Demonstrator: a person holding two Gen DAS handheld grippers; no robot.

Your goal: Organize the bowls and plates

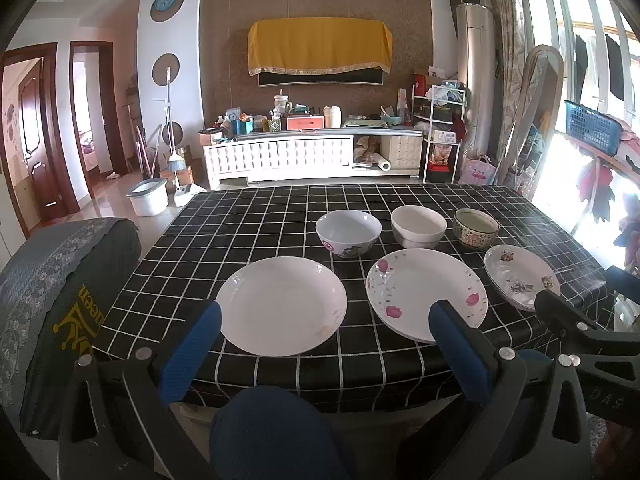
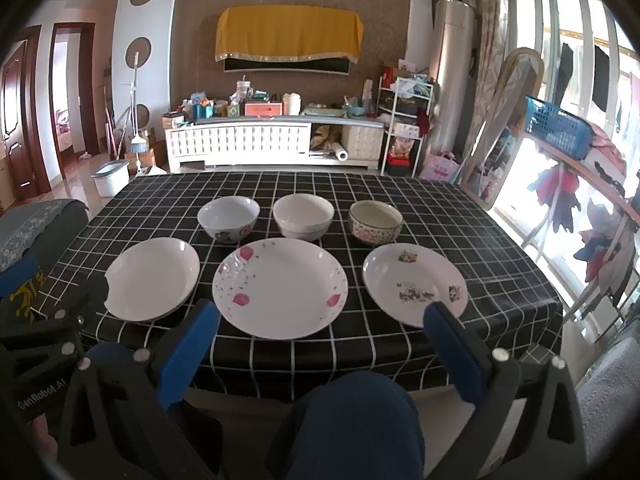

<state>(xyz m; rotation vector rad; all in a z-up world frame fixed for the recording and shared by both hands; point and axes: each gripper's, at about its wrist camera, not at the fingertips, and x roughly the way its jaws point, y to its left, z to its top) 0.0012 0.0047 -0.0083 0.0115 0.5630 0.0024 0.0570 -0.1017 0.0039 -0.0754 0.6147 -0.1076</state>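
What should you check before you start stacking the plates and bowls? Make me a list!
1. Left gripper open and holding nothing: ok.
2. Right gripper open and holding nothing: ok.
3. Three plates lie flat and apart in the near row, plain plate, pink-flower plate, patterned plate: ok.
4. Three bowls stand upright behind them, flowered bowl, white bowl, patterned bowl: ok.
5. Bowls hold no food: ok; none shows.
6. Plates whole: cannot tell; the other gripper covers the plain plate's left rim in the right wrist view.
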